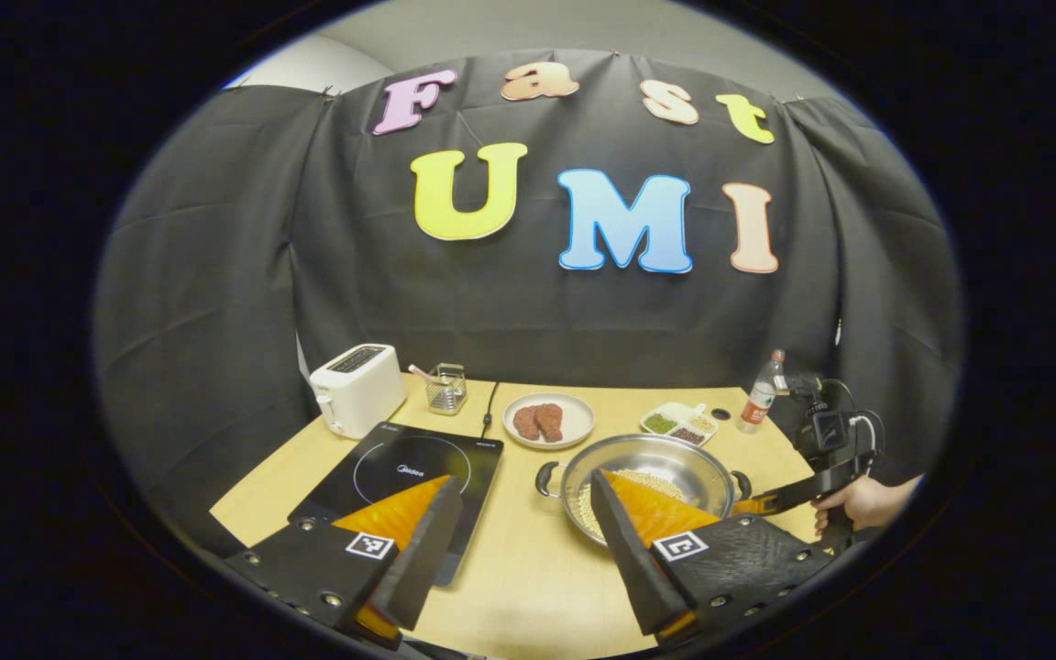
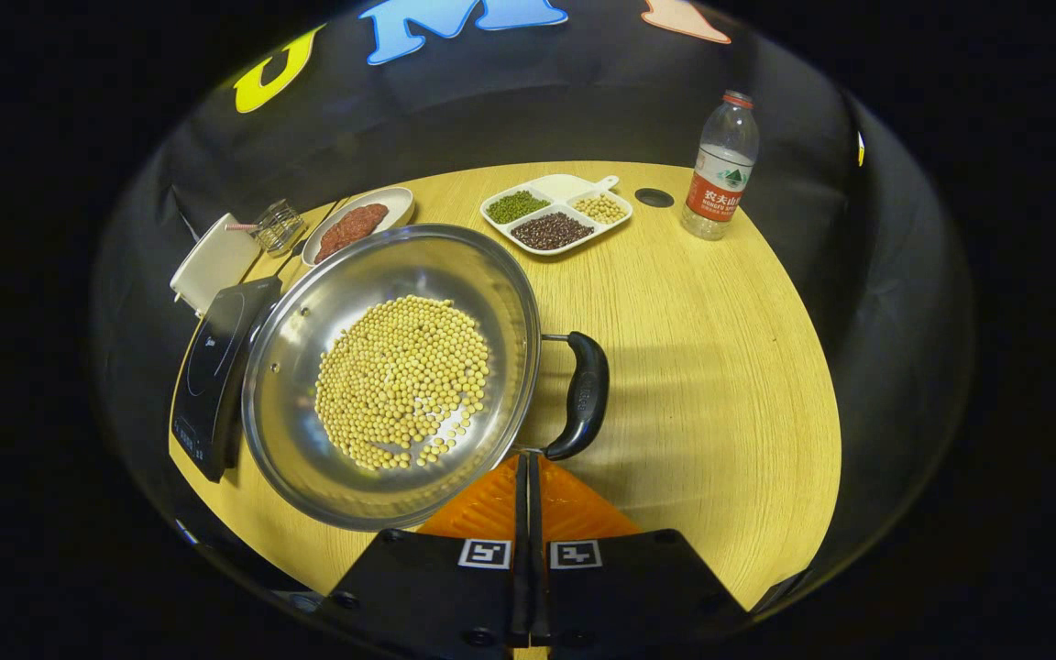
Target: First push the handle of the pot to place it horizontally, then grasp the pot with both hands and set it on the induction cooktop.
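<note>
Two views, two worries. From the left gripper view, my left gripper (image 1: pixel 517 550) hangs released above the table (image 1: pixel 528 568), between the induction cooktop (image 1: pixel 400 472) on the left and the steel pot (image 1: pixel 643 486); reaching late would leave one hand carrying.

From the right gripper view, my right gripper (image 2: pixel 528 495) is clenched empty, tips at the near end of the pot's black handle (image 2: pixel 583 394). Pushing hard could swing it too far and scatter the soybeans (image 2: pixel 404 380).

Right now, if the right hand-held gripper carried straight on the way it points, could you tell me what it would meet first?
Most likely the pot's black handle: the right hand-held gripper, shut, has its tips right at the handle's near end, though actual contact is unclear.
</note>
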The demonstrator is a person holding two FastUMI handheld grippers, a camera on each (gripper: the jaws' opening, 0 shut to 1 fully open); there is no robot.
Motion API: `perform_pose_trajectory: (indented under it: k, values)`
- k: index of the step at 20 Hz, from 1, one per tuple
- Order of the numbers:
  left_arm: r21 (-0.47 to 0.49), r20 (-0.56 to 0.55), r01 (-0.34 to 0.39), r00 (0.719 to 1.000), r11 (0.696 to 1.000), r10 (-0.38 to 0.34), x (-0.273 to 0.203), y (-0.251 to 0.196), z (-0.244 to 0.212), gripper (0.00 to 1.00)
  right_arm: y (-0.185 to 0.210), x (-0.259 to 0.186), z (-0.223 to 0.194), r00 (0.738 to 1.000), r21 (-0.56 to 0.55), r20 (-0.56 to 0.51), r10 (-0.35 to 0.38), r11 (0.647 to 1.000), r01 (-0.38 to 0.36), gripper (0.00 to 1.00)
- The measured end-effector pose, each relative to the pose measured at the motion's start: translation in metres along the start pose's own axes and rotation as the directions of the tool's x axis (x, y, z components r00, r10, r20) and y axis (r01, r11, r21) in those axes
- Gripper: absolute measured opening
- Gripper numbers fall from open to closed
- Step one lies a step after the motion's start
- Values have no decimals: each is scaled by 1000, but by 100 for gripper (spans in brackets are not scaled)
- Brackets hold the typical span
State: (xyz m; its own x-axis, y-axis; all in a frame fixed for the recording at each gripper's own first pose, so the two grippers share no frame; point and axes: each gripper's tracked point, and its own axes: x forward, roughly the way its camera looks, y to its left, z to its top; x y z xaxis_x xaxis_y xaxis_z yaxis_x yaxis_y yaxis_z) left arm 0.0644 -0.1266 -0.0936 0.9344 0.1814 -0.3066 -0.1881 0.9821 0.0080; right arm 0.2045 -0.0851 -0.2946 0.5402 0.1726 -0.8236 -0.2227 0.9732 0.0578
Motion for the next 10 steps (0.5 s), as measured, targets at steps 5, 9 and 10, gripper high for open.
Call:
perform_pose_trajectory:
  k: [5,9,10]
  values:
    - [-23,-25,-30,999,999,29,-4,-12,-7,84,-5,10,6,1000,-9,15,8,1000,-8,2]
    - [-45,-41,-64,997,997,62,-10,-17,-12,87,-8,11,9,999,-11,39,26,1000,-25,2]
    - [-51,-42,-66,997,996,64,-11,-18,-12,84,-9,11,10,999,-9,47,26,1000,-26,2]
